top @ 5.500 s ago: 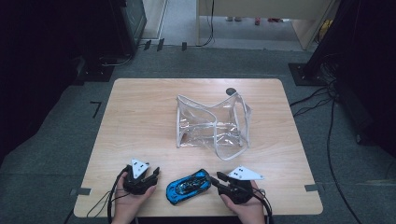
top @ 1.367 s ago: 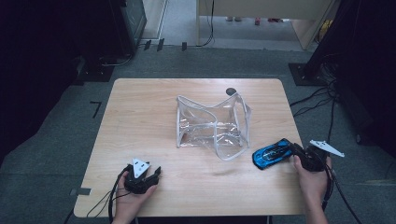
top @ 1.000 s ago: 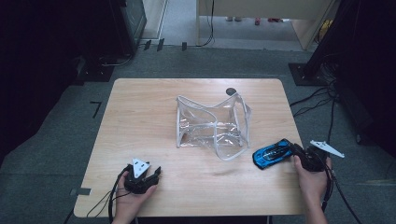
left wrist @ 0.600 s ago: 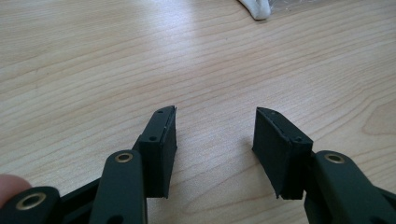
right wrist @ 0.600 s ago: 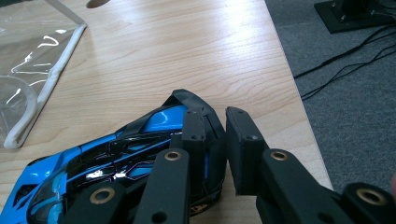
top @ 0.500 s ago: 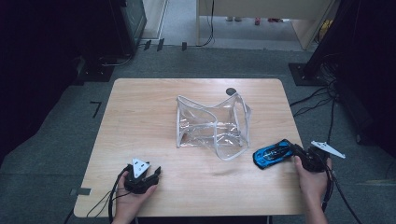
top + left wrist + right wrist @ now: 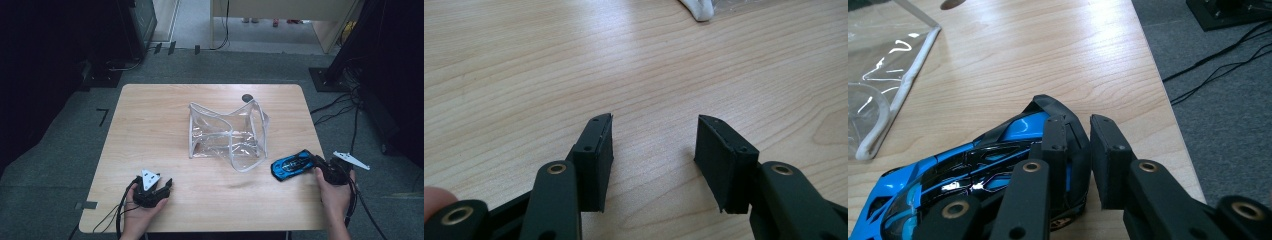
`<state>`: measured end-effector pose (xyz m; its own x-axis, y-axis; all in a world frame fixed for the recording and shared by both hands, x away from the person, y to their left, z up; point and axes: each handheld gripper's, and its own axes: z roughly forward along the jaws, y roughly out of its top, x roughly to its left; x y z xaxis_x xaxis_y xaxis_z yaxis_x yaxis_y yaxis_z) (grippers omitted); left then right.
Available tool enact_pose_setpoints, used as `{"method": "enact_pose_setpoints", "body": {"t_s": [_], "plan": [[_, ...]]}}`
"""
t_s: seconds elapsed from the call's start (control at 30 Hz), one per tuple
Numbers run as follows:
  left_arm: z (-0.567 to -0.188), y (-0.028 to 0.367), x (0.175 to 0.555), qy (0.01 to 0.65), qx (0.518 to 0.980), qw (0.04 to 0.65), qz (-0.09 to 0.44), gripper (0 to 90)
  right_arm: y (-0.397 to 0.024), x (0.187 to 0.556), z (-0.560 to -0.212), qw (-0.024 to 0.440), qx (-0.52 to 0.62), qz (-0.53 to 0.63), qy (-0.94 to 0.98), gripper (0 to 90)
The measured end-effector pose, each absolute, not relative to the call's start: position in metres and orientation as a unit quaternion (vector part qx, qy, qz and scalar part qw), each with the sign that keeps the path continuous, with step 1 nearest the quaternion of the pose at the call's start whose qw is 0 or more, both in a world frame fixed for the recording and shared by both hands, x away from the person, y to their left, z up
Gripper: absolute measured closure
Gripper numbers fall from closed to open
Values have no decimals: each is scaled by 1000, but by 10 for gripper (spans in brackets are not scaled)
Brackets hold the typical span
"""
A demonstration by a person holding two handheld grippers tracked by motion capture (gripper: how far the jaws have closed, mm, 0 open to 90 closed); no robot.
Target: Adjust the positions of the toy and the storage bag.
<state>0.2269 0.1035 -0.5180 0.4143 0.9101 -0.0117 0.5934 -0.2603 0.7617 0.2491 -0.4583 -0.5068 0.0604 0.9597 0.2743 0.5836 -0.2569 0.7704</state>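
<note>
Near the tabletop's [image 7: 150, 130] right edge, beside the clear bag [image 7: 227, 135], the right hand-held gripper [image 7: 1079, 150] pinches the blue toy car's [image 7: 292, 164] tail, jaws just easing apart, likely releasing; the left hand-held gripper [image 7: 651, 150] rests half-open, empty.

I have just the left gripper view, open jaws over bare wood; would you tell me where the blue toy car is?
Observer: The blue toy car lies near the right edge of the table, at the right gripper.
Operator: Is it gripped?
Observer: Its tail sits between the jaws, which have just been opening; whether the pads press it I cannot tell.
Operator: And the bag?
Observer: The clear bag stands mid-table, beside the car, not touching it.
</note>
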Motion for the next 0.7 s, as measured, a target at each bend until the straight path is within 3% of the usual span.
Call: {"method": "enact_pose_setpoints", "body": {"t_s": [0.17,0.7], "plan": [[-518,104,227,493,762,358,221,513,-460,249,-505,255,681,402,557,579],[-506,82,255,494,734,420,203,530,-432,245,-473,283,640,440,563,555]]}}
